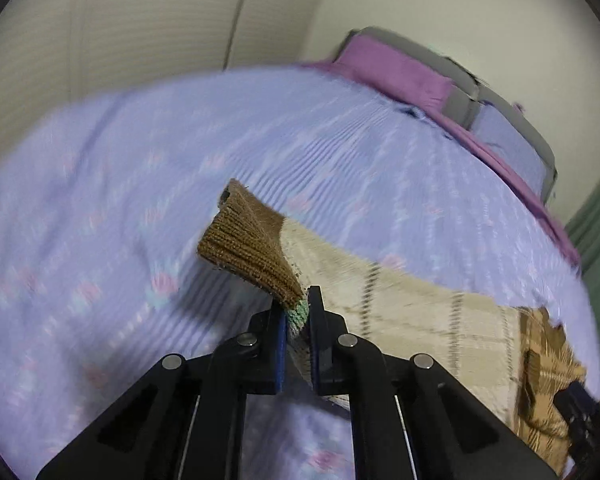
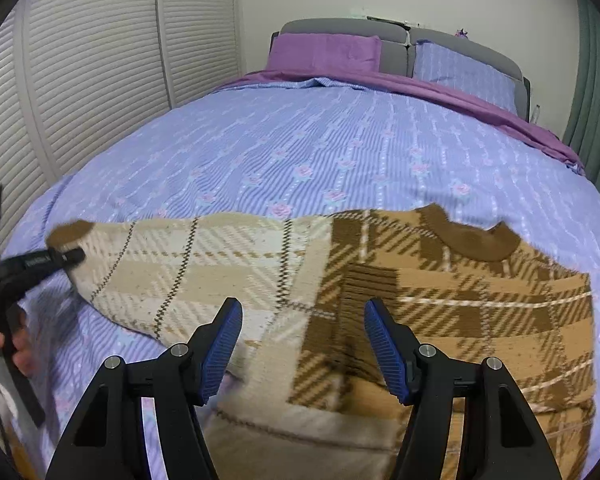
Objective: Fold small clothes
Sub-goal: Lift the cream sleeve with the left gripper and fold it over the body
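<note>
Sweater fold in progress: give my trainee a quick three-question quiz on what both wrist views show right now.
1. True or false: the left gripper is shut on the sweater's brown cuff.
2. The right gripper is: A) open above the sweater, B) shut on the collar, C) out of view.
3. Fill in: the sweater lies on the ___ bedspread.

Key: 1 true; 2 A; 3 striped lilac floral.
</note>
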`<state>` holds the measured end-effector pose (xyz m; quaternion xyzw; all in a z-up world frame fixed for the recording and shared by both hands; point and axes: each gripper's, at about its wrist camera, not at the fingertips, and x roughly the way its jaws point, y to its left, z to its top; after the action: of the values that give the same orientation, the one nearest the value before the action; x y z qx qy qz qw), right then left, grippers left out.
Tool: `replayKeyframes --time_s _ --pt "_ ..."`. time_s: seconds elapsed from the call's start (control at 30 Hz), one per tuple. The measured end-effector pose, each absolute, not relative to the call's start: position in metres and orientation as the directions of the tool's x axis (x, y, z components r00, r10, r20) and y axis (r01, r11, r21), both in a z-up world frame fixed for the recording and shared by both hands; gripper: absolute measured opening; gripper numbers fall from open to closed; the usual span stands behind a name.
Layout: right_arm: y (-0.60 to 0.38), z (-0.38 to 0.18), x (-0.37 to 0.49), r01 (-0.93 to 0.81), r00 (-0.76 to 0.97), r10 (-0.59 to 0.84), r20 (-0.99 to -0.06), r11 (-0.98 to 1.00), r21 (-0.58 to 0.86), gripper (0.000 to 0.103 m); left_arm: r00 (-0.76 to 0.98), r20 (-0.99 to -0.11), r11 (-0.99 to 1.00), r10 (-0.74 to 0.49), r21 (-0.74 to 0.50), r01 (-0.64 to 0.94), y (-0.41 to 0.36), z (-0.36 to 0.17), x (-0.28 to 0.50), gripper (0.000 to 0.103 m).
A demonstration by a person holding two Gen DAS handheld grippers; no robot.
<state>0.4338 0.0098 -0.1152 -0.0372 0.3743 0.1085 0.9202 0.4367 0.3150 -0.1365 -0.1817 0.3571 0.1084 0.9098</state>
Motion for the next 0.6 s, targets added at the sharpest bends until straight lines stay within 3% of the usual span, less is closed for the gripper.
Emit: replayKeyframes --time_s 0.17,0.37,0.6 --pt "-0.032 -0.092 0.426 -0.205 0.713 0.163 -0.682 0.979 0.02 0.064 0.798 -0.603 0.96 0.012 -0.217 -0.178 0.252 -0.061 0.43 0.011" --pt "-0.103 -0.056 0.415 -0.143 0.742 0.138 -0.656 0.989 0.046 0.064 0.81 -0.58 0.986 -0.092 -0.169 -0.009 0.159 0.004 0.445 0.01" --pt "-0.183 -0.023 0.414 -0.037 0.765 0.045 -0.642 0.999 0.027 0.064 0.764 -0.615 0.98 -0.197 -0.143 0.137 0.048 0.021 0.468 0.01"
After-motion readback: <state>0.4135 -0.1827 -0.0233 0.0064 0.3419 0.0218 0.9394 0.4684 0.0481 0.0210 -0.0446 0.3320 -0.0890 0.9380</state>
